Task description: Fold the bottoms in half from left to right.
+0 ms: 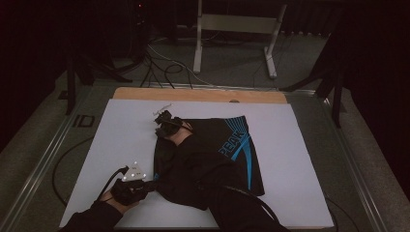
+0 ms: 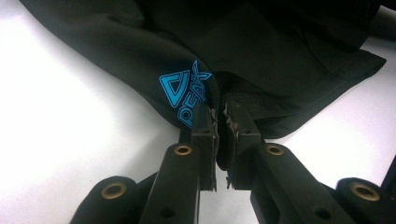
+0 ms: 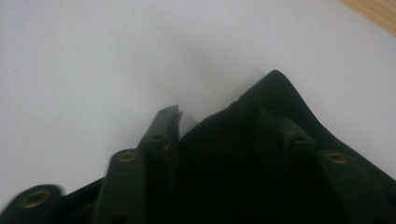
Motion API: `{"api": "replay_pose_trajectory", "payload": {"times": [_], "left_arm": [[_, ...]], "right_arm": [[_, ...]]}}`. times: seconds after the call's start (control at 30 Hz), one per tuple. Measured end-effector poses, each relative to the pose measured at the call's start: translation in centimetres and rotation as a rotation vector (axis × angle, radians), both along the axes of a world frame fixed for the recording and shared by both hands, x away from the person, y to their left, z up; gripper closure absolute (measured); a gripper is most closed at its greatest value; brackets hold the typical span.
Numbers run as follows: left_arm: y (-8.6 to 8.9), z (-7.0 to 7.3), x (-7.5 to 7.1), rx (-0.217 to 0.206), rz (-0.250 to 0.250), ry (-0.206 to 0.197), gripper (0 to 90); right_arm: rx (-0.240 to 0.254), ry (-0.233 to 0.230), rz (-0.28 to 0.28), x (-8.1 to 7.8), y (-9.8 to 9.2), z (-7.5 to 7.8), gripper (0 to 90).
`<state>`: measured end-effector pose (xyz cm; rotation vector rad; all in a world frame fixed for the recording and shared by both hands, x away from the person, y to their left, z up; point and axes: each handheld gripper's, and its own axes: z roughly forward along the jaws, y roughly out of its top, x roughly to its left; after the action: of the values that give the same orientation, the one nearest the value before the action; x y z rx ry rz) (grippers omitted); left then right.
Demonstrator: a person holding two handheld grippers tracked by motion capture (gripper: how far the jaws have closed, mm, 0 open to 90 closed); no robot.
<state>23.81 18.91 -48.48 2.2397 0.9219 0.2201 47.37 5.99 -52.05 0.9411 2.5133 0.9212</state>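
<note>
Left gripper: nearest the lens; we've got its jaws clenched on a fold of the black shorts right by the blue "PEAK" print, at the near-left corner. Prob. an anchor so the cloth can't slide.
Right gripper: at the far-left corner of the shorts, jaws apart w/ a raised peak of fabric between them; pads don't look pressed on it yet, so no grip we'd count.
Why two corners: we judge it's to lift or fold that left edge evenly.
Shorts: lying on the white board, roughly centre, rumpled on our side.
Around: wooden table edge beyond the board; cables and a white stand on the floor behind.
In the way: our own right forearm lies across the shorts; board otherwise bare.
</note>
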Motion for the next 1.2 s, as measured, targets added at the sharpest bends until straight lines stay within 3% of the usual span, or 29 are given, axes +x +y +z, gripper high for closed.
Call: {"api": "replay_pose_trajectory", "payload": {"times": [0.17, 0.2, 0.33, 0.7, 1.03, 1.2], "left_arm": [[0.0, 0.0, 0.0, -0.005, 0.004, 0.0, 83.8], [0.0, 0.0, 0.0, -0.005, 0.004, 0.0, 83.8], [0.0, 0.0, 0.1, -0.009, 0.007, 0.006, 83.8], [-0.3, 0.7, -0.2, -0.031, -0.003, -0.017, 84.0], [-0.8, 1.6, -0.4, -0.072, -0.004, -0.035, 84.0], [-1.2, 2.0, -0.6, -0.068, -0.015, -0.046, 84.0]], "right_arm": [[-0.013, 0.005, -0.023, 0.3, -0.5, 0.2, 71.3], [-0.013, 0.005, -0.023, 0.3, -0.5, 0.2, 71.3], [-0.03, -0.008, -0.002, 0.5, -0.9, 0.3, 86.0], [0.001, -0.033, 0.048, 0.5, -1.8, 1.8, 87.9], [0.013, -0.04, 0.051, 0.2, -2.8, 2.9, 87.9], [0.028, -0.053, 0.059, 0.1, -3.7, 3.6, 87.9]]}}
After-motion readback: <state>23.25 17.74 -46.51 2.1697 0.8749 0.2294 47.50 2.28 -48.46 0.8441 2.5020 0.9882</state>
